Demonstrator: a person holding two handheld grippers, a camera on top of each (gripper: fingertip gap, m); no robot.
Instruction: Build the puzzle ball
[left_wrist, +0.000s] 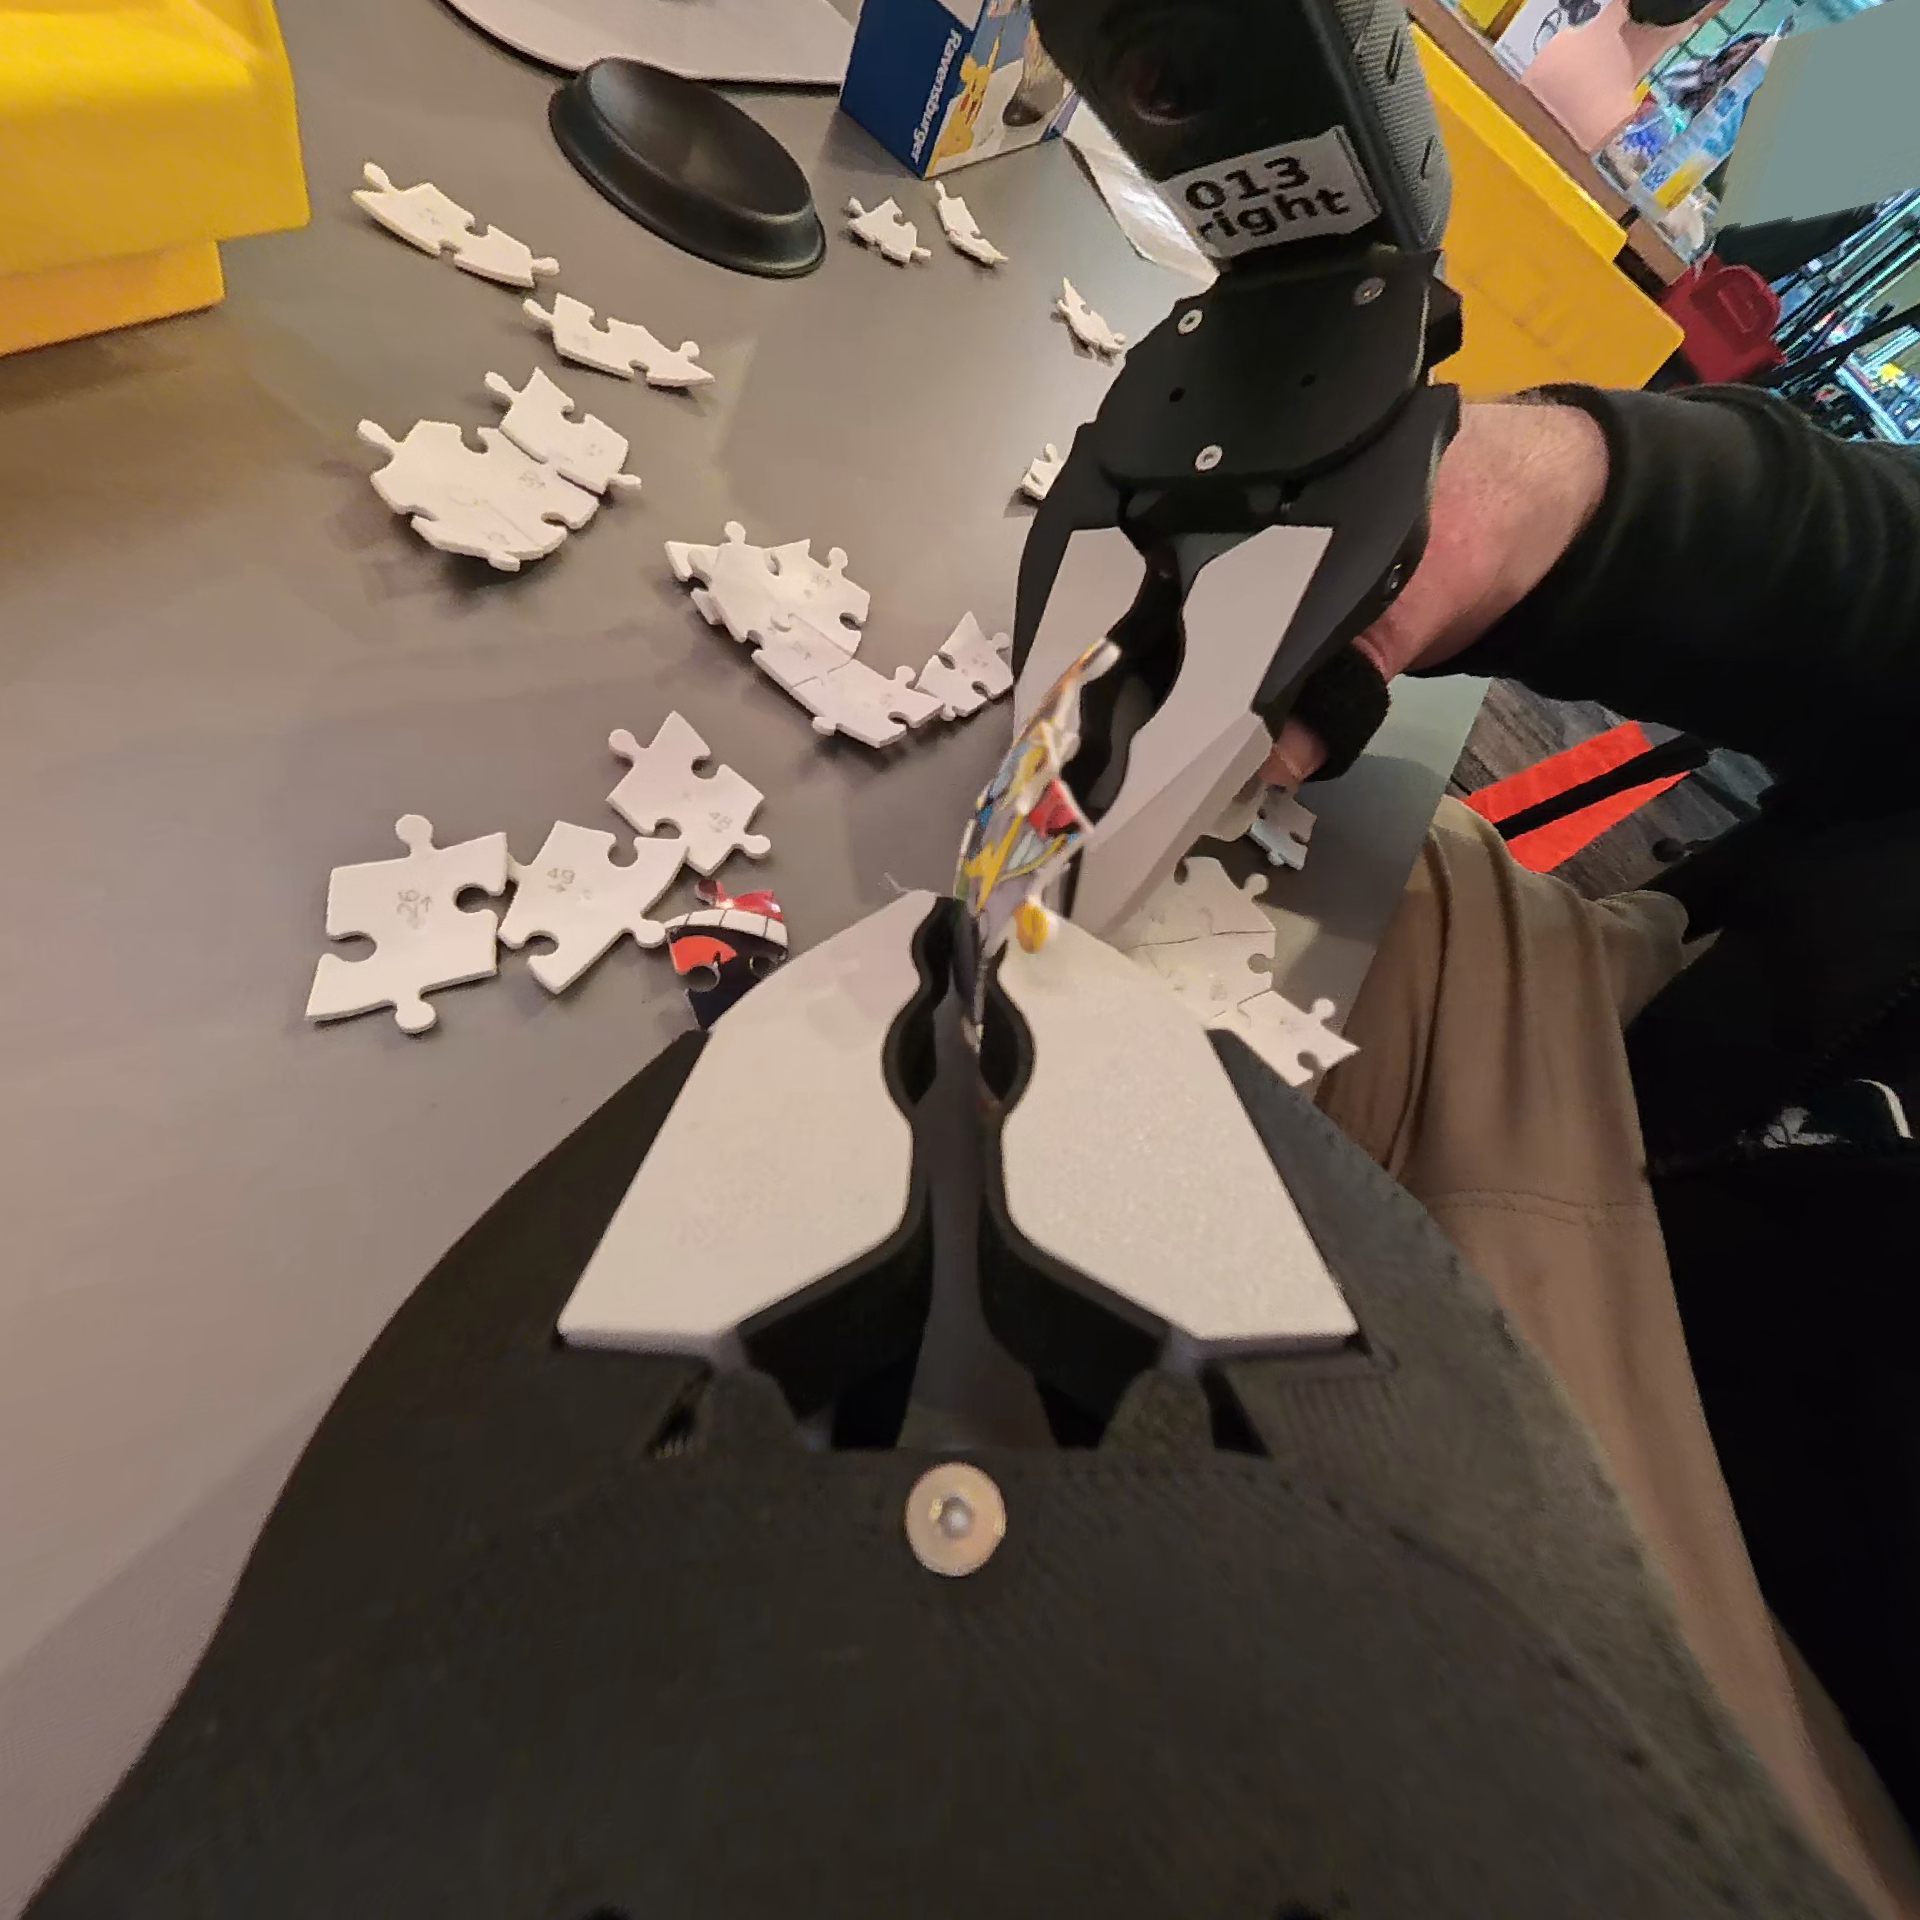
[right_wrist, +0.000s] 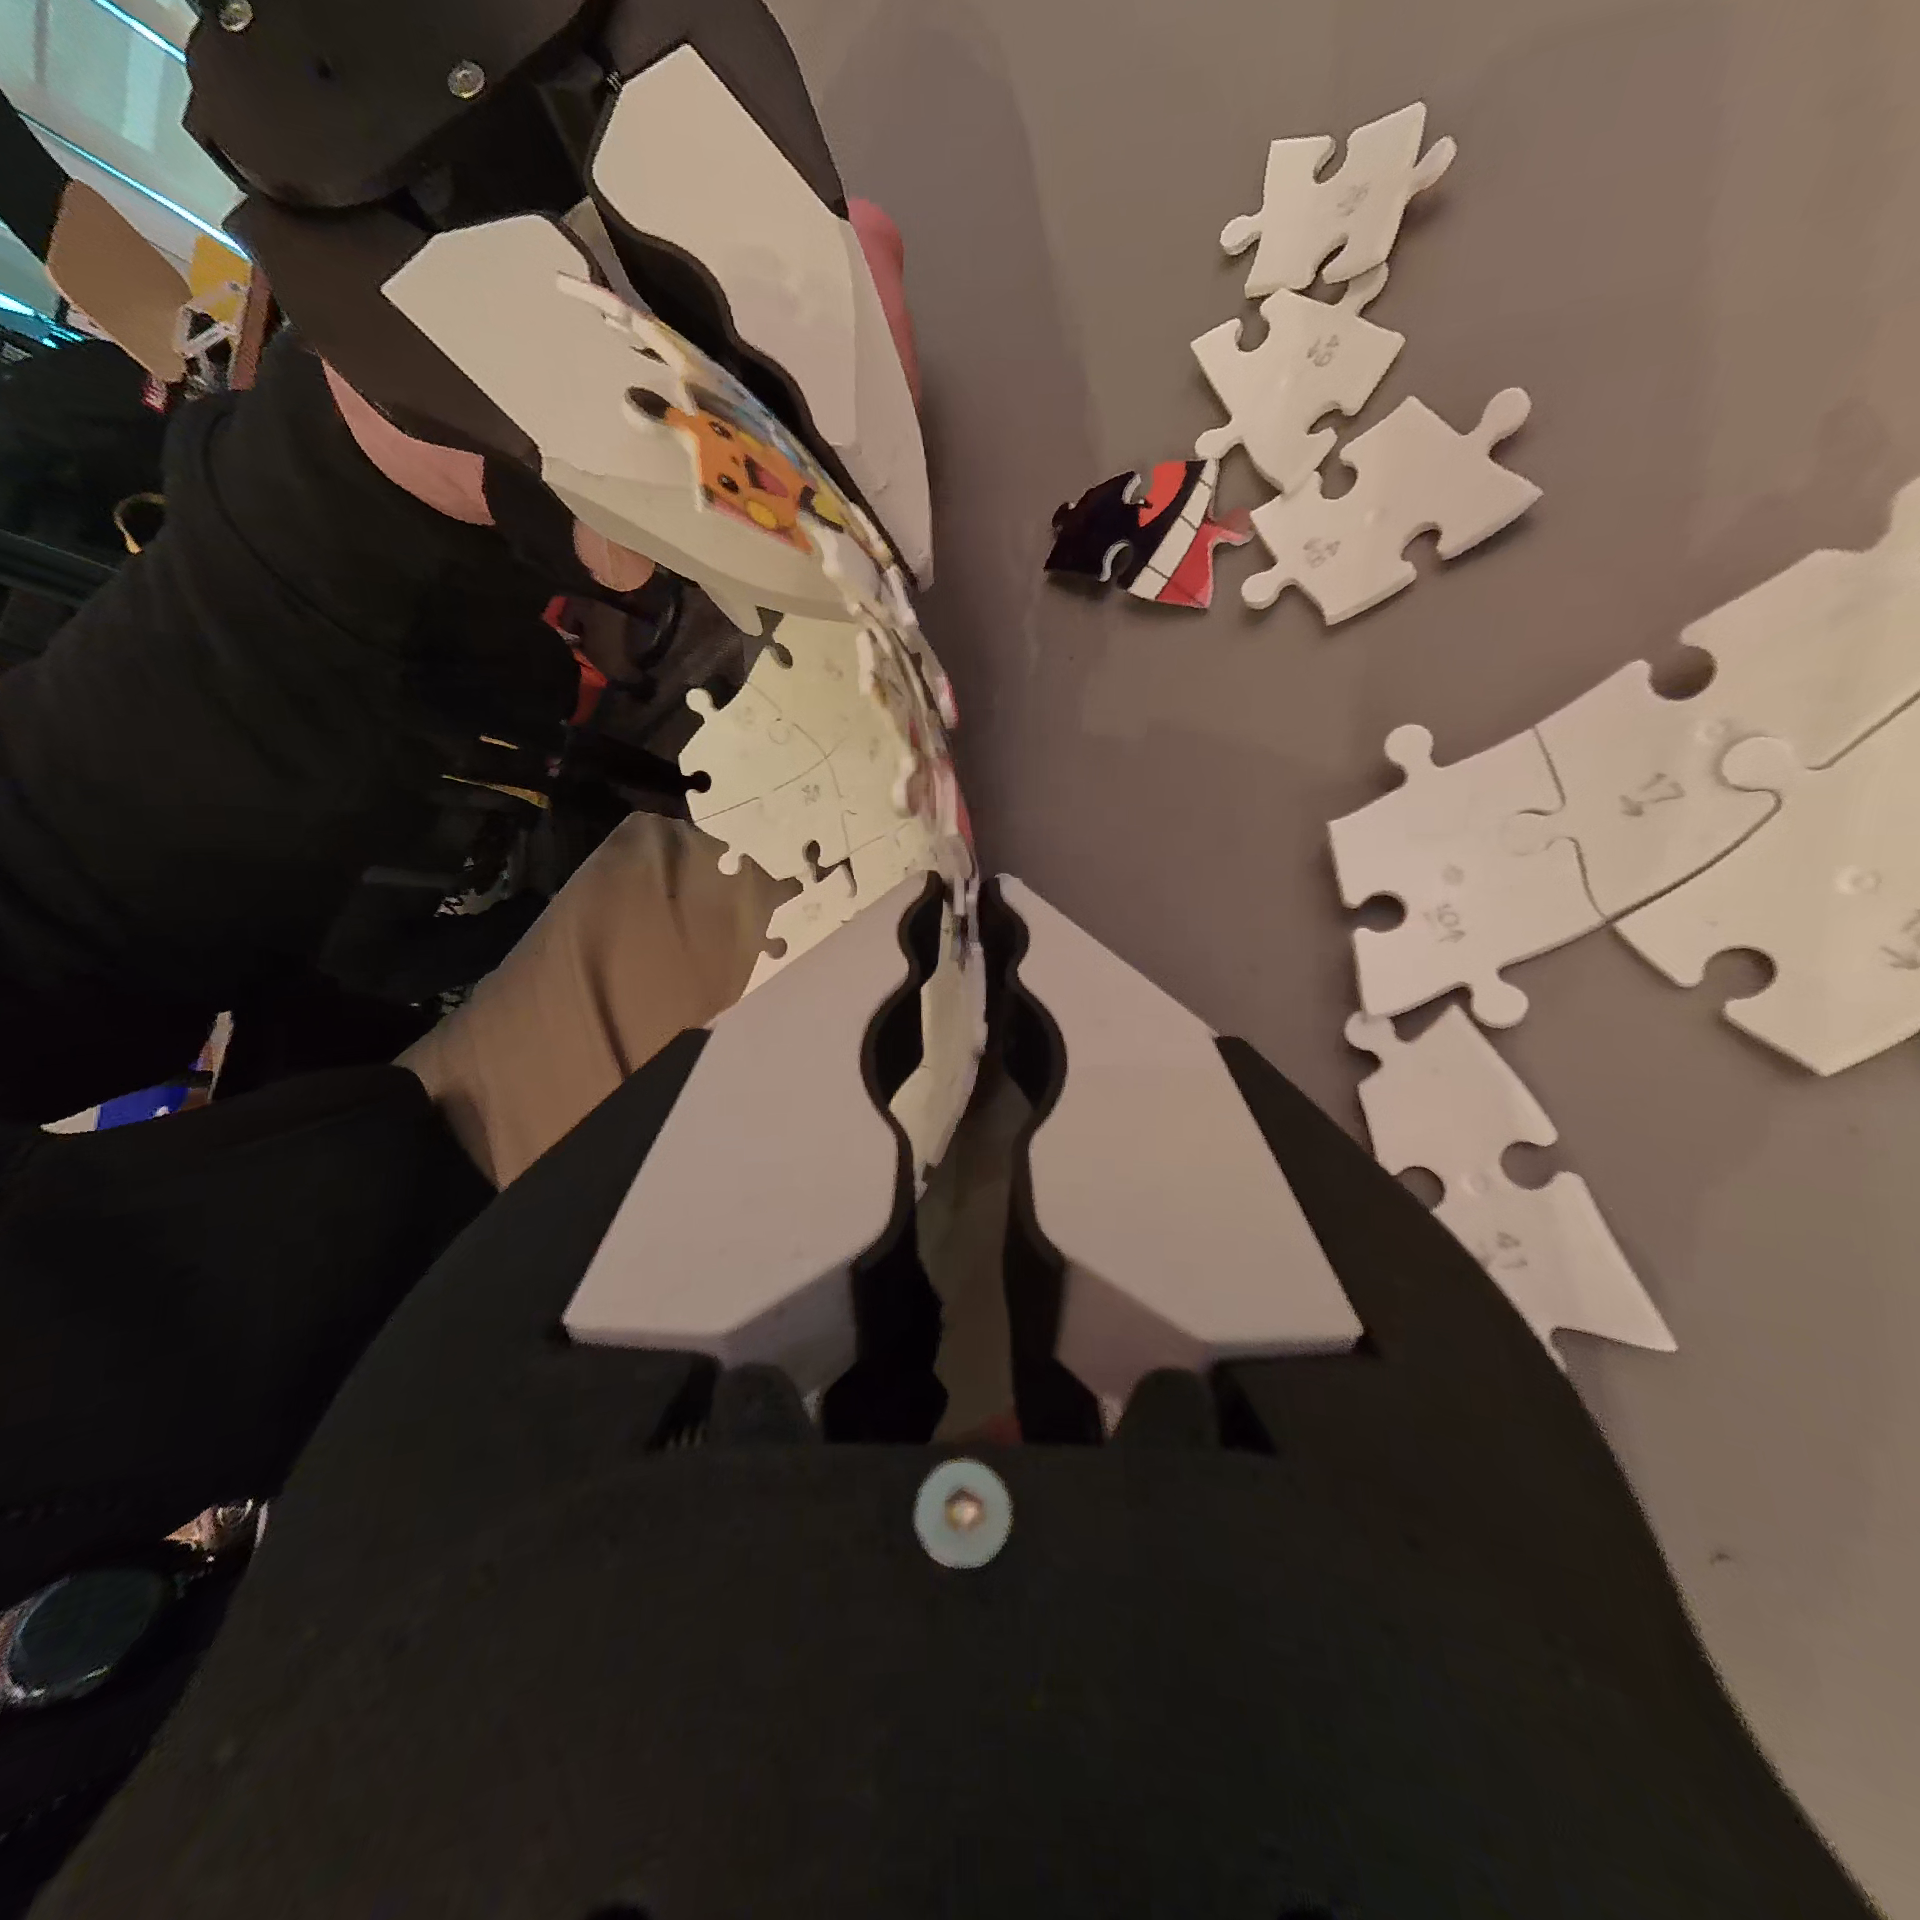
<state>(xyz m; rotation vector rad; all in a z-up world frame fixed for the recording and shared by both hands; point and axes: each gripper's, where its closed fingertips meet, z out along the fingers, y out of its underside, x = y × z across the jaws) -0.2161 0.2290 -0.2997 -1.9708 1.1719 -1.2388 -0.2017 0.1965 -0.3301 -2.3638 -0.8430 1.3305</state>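
Note:
A curved strip of joined puzzle pieces (left_wrist: 1013, 821) with a colourful printed face is held up over the table's near edge. My left gripper (left_wrist: 961, 925) is shut on its lower end. My right gripper (left_wrist: 1081, 831) comes down from above and is shut on its upper part. In the right wrist view my right gripper (right_wrist: 961, 894) pinches the strip's edge, the strip's white inner face (right_wrist: 821, 769) curves away, and my left gripper (right_wrist: 873, 582) clamps its printed end (right_wrist: 743, 468). Several loose white pieces (left_wrist: 416, 925) lie face down on the grey table (left_wrist: 208, 675).
One red and black piece (left_wrist: 727, 940) lies face up beside the white ones, and it also shows in the right wrist view (right_wrist: 1143, 530). Joined white groups (left_wrist: 478, 488) (right_wrist: 1558, 831) lie farther out. A black round stand (left_wrist: 686, 166), a blue puzzle box (left_wrist: 935, 83) and yellow bins (left_wrist: 125, 156) stand at the back. Spacing between my two grippers at the tips: around 5 cm.

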